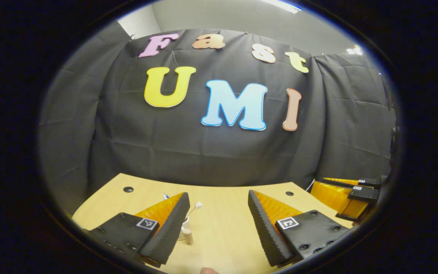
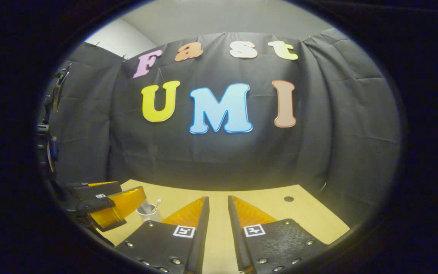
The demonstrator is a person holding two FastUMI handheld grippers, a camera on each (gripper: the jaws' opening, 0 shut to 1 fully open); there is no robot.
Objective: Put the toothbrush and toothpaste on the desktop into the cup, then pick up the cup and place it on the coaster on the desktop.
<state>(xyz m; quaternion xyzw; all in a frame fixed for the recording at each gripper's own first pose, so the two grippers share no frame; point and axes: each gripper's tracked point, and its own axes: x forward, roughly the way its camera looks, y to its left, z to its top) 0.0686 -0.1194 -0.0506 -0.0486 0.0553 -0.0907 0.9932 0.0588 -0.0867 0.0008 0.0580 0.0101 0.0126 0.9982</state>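
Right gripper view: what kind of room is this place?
Probably a small recording booth: black cloth wall hung behind a light wooden desk, with a white cup holding a toothbrush, and hand-held grippers over it.

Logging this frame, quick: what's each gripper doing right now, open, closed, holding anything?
Left gripper: open wide, holding nothing.
Right gripper: nearly closed, narrow gap, nothing between its fingers.

Light wooden desktop [image 1: 226, 228] with two small round dark holes [image 1: 128, 189] near its far edge lay ahead of and under the fingers. Creased black cloth wall [image 1: 203, 152] hung behind it; pale grey ceiling [image 2: 211, 19] above.
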